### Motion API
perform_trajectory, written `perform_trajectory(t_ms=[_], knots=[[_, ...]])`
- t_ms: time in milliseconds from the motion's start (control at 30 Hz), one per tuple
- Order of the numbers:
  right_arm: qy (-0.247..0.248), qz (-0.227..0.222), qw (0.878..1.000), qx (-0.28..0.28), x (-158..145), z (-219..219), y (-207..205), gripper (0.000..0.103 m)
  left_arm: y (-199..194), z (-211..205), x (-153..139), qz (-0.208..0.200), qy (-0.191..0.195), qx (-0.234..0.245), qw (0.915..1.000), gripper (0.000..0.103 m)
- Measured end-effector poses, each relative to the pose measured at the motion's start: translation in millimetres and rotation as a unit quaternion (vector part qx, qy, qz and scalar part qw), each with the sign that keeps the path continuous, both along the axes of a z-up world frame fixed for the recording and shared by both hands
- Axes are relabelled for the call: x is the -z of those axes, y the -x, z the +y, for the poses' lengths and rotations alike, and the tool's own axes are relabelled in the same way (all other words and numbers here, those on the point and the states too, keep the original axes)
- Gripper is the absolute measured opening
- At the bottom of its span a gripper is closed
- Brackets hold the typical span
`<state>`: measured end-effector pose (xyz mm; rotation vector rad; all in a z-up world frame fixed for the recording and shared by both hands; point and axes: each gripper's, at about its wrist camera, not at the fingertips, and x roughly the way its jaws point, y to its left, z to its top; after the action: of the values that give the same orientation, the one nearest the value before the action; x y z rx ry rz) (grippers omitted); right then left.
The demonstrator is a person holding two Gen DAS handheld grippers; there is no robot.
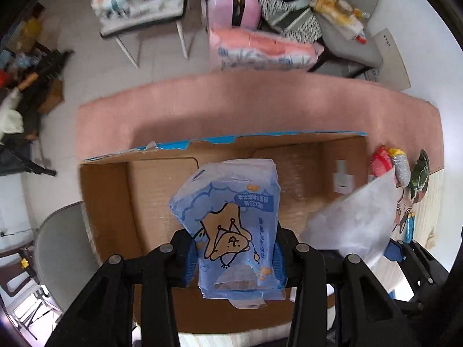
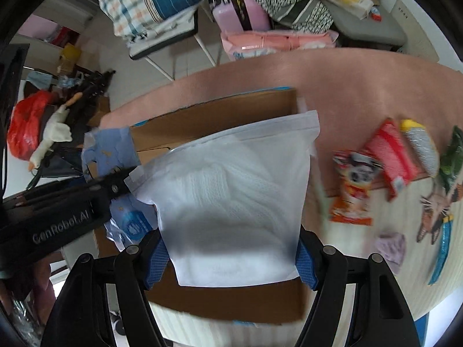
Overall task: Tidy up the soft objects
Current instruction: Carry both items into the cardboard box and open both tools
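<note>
My left gripper (image 1: 234, 254) is shut on a blue tissue pack (image 1: 231, 217) with a cartoon bear, held above the open cardboard box (image 1: 162, 190). My right gripper (image 2: 231, 257) is shut on a white zip bag (image 2: 231, 196) of white knit fabric, also above the box (image 2: 220, 115). The white bag shows at the right of the left wrist view (image 1: 353, 219). The blue pack and the left gripper show at the left of the right wrist view (image 2: 113, 144).
The box sits on a pink mat (image 1: 260, 101) on a table. Right of it lie a red pack (image 2: 393, 153), a silver roll (image 2: 422, 147), a snack packet (image 2: 353, 185), a green item (image 2: 451, 159) and a purple cloth (image 2: 390, 245). Chairs with bags stand beyond (image 1: 150, 5).
</note>
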<state>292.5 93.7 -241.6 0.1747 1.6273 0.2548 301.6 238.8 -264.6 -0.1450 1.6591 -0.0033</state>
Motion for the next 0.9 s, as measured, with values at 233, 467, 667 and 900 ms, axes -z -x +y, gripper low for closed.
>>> perform_trajectory(t_ms=[233, 467, 667, 900], knots=[[0.043, 0.025, 0.999, -0.022, 61.8, 41.1, -13.9, 0.075, -11.4, 15.9, 66.4, 0.056, 0.035, 0.006, 0.9978, 0.040], [0.065, 0.025, 0.997, -0.032, 96.0, 48.5, -22.2, 0.075, -21.5, 7.2, 97.5, 0.077, 0.055, 0.008, 0.9955, 0.041], [0.063, 0.026, 0.997, -0.035, 109.5, 49.2, -29.4, 0.079, -28.1, 6.3, 101.4, 0.087, 0.053, 0.000, 0.9948, 0.047], [0.057, 0.020, 0.998, -0.035, 85.0, 40.9, -25.6, 0.092, -27.3, 10.2, 72.6, 0.078, 0.043, 0.002, 0.9960, 0.088]])
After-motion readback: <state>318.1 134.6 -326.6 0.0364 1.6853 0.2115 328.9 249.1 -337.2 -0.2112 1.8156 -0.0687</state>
